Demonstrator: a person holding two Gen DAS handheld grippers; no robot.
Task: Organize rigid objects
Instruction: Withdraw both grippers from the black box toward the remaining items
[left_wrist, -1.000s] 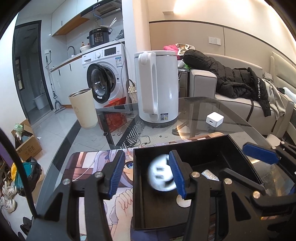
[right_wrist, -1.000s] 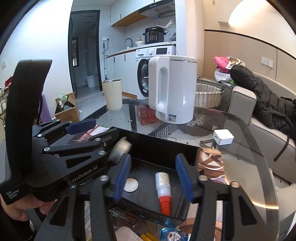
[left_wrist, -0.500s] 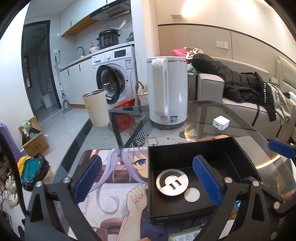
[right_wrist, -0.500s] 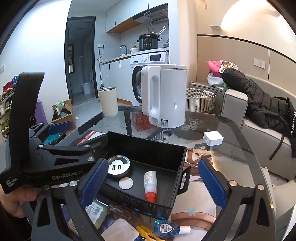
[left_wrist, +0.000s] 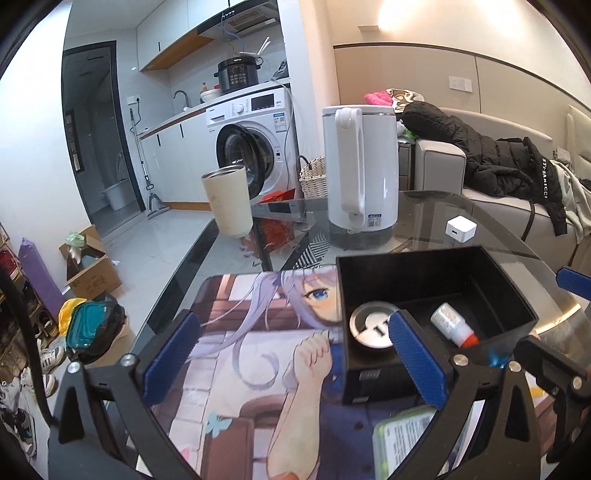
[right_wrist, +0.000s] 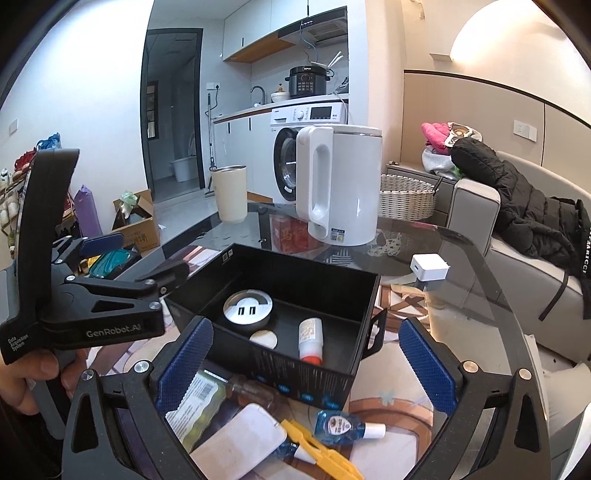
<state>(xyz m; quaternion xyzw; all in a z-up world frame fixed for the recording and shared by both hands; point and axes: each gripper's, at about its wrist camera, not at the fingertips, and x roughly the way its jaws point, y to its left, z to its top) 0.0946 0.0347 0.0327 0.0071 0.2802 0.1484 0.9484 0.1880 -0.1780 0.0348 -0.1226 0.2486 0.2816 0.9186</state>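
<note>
Both my grippers, left (left_wrist: 291, 363) and right (right_wrist: 304, 365), hang spread wide and empty. The black box (right_wrist: 364, 295) collects the small items: round USB hub (right_wrist: 247, 308) at ten o'clock, glue bottle (right_wrist: 310, 339) at four, so loose pieces gather together.

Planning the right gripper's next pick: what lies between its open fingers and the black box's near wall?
In the right wrist view, a clear bottle lies against the black box, with a blue dropper bottle just nearer.

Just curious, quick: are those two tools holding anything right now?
Left tool: open, holding nothing.
Right tool: open, holding nothing.
</note>
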